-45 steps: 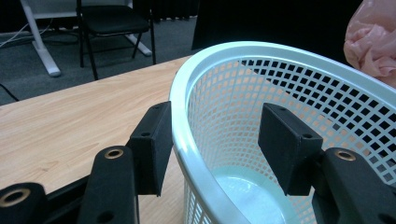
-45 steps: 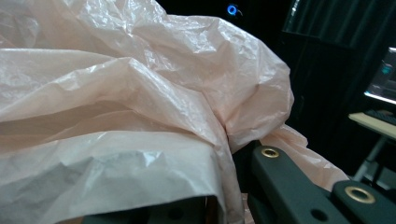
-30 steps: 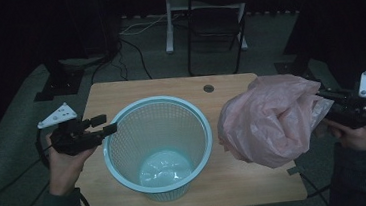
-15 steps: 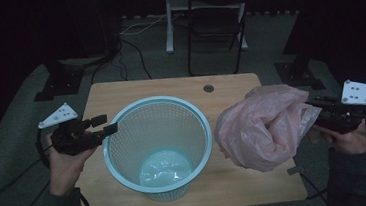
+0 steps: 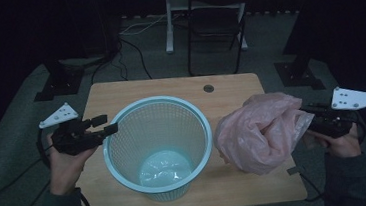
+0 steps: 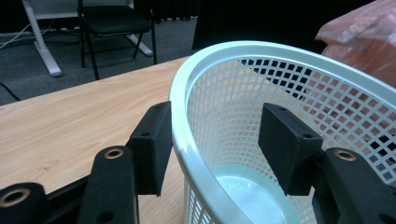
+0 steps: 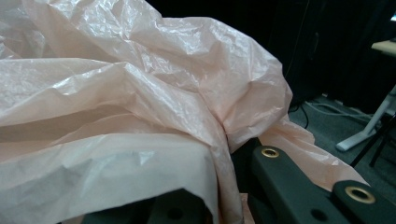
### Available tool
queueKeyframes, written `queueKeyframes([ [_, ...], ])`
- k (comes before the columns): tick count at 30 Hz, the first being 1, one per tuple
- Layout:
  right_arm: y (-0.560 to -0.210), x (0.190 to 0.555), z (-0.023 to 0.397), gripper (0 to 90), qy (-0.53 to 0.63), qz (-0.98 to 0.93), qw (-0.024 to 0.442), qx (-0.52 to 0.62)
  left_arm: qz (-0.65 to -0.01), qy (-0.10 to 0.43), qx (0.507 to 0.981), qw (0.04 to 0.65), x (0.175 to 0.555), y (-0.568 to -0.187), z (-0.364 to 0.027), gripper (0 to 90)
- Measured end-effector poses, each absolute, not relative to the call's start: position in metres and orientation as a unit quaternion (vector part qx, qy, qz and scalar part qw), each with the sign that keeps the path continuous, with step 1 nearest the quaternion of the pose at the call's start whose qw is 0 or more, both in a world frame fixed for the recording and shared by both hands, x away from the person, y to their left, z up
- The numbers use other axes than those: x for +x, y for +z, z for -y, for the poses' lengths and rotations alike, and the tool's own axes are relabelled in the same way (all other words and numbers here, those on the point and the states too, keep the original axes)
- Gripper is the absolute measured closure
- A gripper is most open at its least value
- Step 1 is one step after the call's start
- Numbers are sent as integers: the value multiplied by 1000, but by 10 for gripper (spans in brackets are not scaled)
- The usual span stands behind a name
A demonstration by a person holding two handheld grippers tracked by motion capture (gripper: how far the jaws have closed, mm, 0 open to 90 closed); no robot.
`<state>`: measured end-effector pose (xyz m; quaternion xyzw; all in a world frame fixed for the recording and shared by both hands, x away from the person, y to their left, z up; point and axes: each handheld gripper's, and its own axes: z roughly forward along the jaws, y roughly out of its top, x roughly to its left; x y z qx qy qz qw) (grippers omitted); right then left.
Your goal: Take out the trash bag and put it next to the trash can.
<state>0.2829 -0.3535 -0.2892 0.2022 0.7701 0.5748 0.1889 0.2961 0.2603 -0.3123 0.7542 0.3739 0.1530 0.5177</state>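
— Since a second ago, what has shifted?

— Only the right side: the right gripper (image 5: 309, 120) has drawn outward and lower, and the pink plastic bag (image 5: 261, 131) has sunk with it toward the table's right edge. The left gripper (image 5: 106, 125) has kept its place.

— How do the jaws stand?

— In the left gripper view they are apart, one outside and one inside the rim of the light blue mesh basket (image 6: 261, 60), the outer pad touching the wall. The right jaws are clamped on a fold of the bag (image 7: 140, 116), which billows over them.

— And farther out?

— The basket (image 5: 125, 153) stands upright mid-table (image 5: 169, 86), bag just beside it on the right. Beyond the table a dark chair (image 5: 217, 24) and cables (image 5: 130, 42) lie on the grey floor.
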Motion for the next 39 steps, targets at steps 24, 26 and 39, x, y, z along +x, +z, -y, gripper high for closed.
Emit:
queueKeyframes([
  [24, -337, 302, 345, 864, 542, -792, 153, 234, -374, 154, 753, 519, 296, -312, -261, 450],
  [26, -340, 304, 348, 865, 542, -791, 152, 238, -374, 154, 754, 518, 295, -312, -261, 450],
  [39, -343, 300, 372, 865, 546, -779, 161, 264, -373, 153, 754, 519, 296, -311, -259, 450],
])
